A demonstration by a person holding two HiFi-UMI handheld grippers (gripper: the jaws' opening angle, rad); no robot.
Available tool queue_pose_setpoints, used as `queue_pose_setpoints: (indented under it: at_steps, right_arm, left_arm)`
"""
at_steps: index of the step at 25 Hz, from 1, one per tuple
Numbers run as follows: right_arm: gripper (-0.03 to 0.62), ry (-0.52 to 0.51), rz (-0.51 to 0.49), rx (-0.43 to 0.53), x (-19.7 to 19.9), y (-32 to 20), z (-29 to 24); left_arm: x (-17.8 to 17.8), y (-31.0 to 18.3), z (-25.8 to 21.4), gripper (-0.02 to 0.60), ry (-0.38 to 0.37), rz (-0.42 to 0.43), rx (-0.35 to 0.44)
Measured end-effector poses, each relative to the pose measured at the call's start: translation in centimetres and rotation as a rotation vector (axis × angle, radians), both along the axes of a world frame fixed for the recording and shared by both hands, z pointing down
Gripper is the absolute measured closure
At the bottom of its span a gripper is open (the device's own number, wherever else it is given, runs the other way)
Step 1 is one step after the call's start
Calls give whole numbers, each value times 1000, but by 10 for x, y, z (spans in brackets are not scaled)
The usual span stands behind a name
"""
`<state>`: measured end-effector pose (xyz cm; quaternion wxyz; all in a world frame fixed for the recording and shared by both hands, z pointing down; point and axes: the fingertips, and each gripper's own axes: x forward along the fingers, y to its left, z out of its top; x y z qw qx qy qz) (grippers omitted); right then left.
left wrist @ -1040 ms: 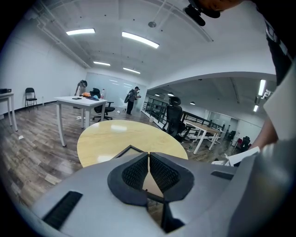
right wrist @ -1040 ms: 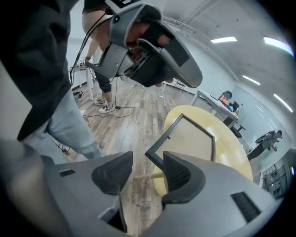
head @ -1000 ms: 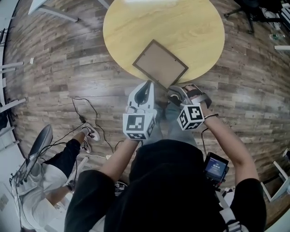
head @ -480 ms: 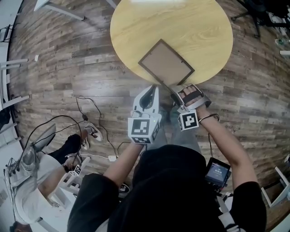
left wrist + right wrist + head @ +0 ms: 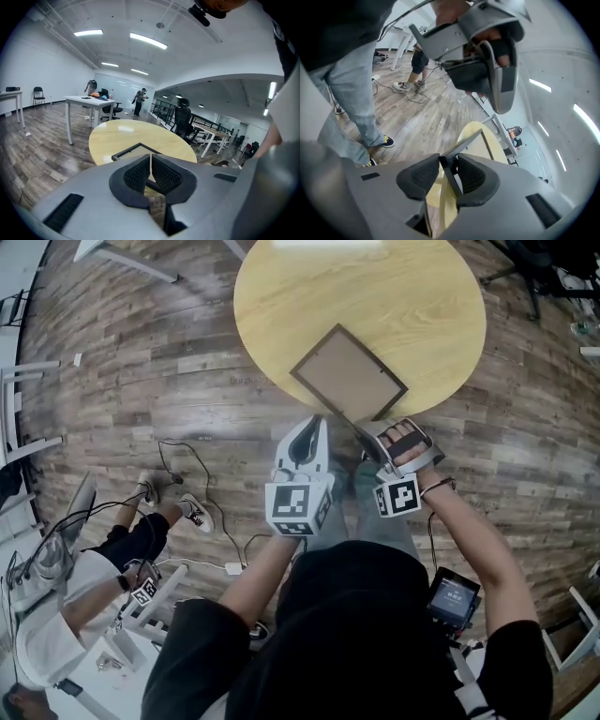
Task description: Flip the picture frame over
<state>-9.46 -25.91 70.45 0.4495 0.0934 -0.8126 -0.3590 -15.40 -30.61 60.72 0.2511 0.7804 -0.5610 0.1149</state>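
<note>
The dark-brown rectangular picture frame (image 5: 349, 373) with a plain brown panel lies on the round yellow wooden table (image 5: 375, 287). In the head view it sits at the 6 o'clock part of the tabletop, turned like a diamond, with one corner at the table's rim on the person's side.

The right gripper (image 5: 370, 432) meets the frame at about 5 o'clock, at that near corner. In the right gripper view its jaws (image 5: 449, 168) have just been closing, and the dark edge of the frame (image 5: 466, 143) stands between the two ribbed pads, which pinch it.

The left gripper (image 5: 314, 420) is at about 7 o'clock from the frame, just beside the right one and apart from the frame. In the left gripper view its jaws (image 5: 150, 161) are pressed together, with only a thin line between the pads and nothing in them. Beyond them the frame (image 5: 129, 150) and the table (image 5: 136, 133) are visible.
</note>
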Motion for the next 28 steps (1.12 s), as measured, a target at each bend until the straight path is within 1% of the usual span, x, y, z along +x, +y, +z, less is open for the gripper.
queue_pose_setpoints:
  at_steps: [3, 6, 11, 16, 21, 24, 28]
  right_arm:
    - [465, -93, 33, -71, -2, 5, -21]
    - [471, -201, 114, -140, -4, 4, -43]
    - [485, -434, 290, -265, 1, -13, -89]
    - [496, -664, 495, -392, 24, -42, -125]
    - [503, -842, 624, -499, 48, -61, -137]
    - [507, -959, 724, -572, 68, -69, -141]
    - [511, -1062, 855, -677, 93, -79, -133]
  left_arm:
    - [-5, -1, -4, 552, -2, -6, 6]
    - [-9, 2, -6, 552, -4, -11, 14]
    - [-5, 6, -10, 552, -11, -16, 23]
    - [15, 0, -19, 552, -12, 20, 33]
    - [30, -7, -22, 552, -16, 45, 40]
    - [35, -7, -24, 552, -17, 56, 46]
    - [38, -6, -24, 552, -21, 67, 40]
